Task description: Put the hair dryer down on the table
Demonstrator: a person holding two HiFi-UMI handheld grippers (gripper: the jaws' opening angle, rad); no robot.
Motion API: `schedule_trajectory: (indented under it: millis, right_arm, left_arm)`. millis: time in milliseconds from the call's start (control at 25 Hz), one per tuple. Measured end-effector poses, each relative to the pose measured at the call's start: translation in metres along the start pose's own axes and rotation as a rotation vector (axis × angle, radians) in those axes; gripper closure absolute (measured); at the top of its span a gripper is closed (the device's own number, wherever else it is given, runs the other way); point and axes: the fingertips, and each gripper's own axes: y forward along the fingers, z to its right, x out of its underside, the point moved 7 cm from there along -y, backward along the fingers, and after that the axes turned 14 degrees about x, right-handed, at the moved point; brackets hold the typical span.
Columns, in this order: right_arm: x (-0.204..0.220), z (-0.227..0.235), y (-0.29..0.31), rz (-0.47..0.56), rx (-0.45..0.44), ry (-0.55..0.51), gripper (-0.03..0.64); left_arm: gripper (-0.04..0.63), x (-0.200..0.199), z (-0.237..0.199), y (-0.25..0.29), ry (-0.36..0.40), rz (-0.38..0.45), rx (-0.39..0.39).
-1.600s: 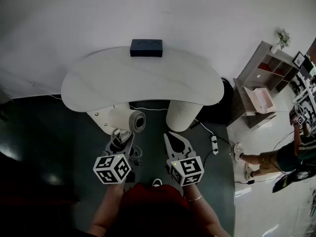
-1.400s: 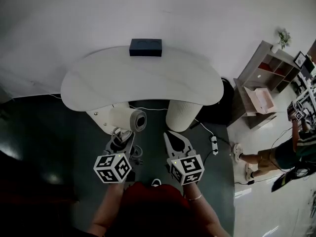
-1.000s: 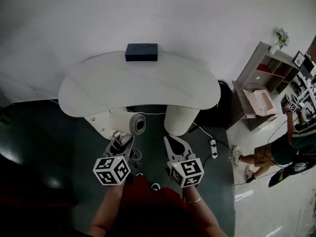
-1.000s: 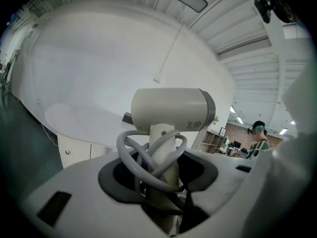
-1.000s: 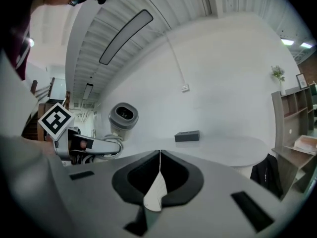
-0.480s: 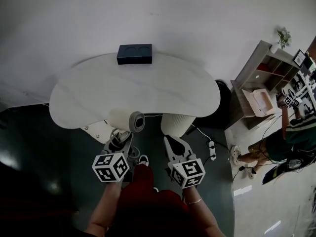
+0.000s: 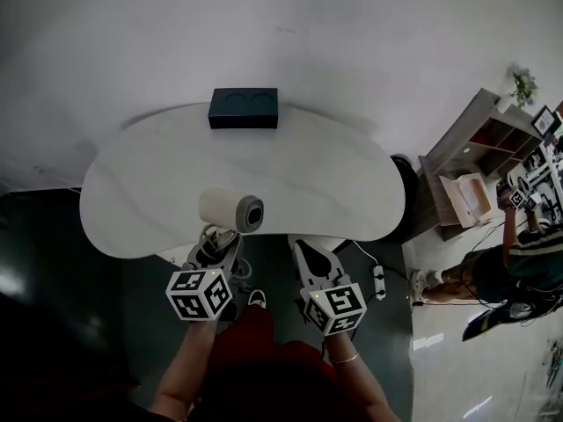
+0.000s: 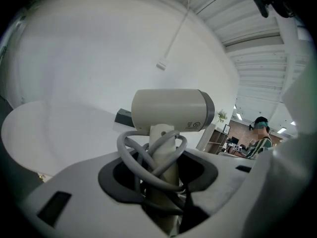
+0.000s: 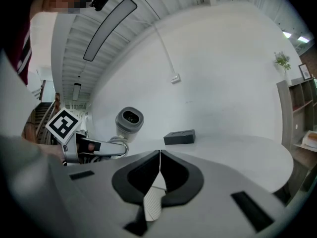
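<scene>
The hair dryer (image 7: 230, 210) is held in the air by the left gripper (image 7: 218, 241), above the near edge of the table (image 7: 325, 174). It does not lie on the table yet. Its cream body is horizontal, with the dark grey round end turned to the right side of the table. The handle points down, into the gripper.

In the left gripper view the two jaws of the left gripper (image 8: 161, 180) are closed on the handle of the hair dryer (image 8: 171, 110), one on each side. The grey cord (image 8: 143, 160) is wound in loops around the handle, just above the jaws, and some loops sit between the jaws too. The body stands over the jaws like a crossbar.

The right gripper (image 7: 301, 244) is beside the left one, at the near edge of the table, and it points toward the table. In the right gripper view the jaws of this gripper (image 9: 160, 155) are pressed together, tip to tip, and nothing is between them. The same view shows the hair dryer (image 9: 129, 120) at the left, with its round end facing the camera.

A dark box (image 7: 243, 108) lies at the far edge of the table, against the white wall, well apart from the hair dryer. The table top is white and curved like a bean. To the right of the table there is a shelf (image 7: 479, 134), and a person (image 7: 515, 266) stands further to the right. On the dark floor under the near edge of the table lies a white power strip (image 7: 379, 276).
</scene>
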Motion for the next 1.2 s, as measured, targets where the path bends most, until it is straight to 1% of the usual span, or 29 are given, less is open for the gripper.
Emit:
schedule_trajectory:
  millis: [280,560,920,1080,1200]
  right_arm:
    - [-0.017,0.006,0.058,-0.011,0.026,0.000,0.601]
    - [-0.030,0.016,0.098,-0.013,0.067,0.011,0.601]
    - [-0.030,0.034,0.114,-0.027,0.145,0.031,0.601]
    - [-0.027,0.049,0.116,-0.035,0.173,0.044,0.601]
    - [-0.028,0.063,0.122,-0.029,0.191,0.058,0.601]
  left_arm:
    - [0.382,-0.035,-0.037,0.043,0.019,-0.026,0.020]
    - [0.382,-0.053,-0.064,0.083,0.032,-0.079,0.044]
    - [0.382,-0.062,-0.079,0.122,0.065,-0.134,0.085]
    - [0.382,-0.058,-0.078,0.138,0.073,-0.157,0.095]
    - [0.382,-0.059,-0.080,0.153,0.093,-0.178,0.094]
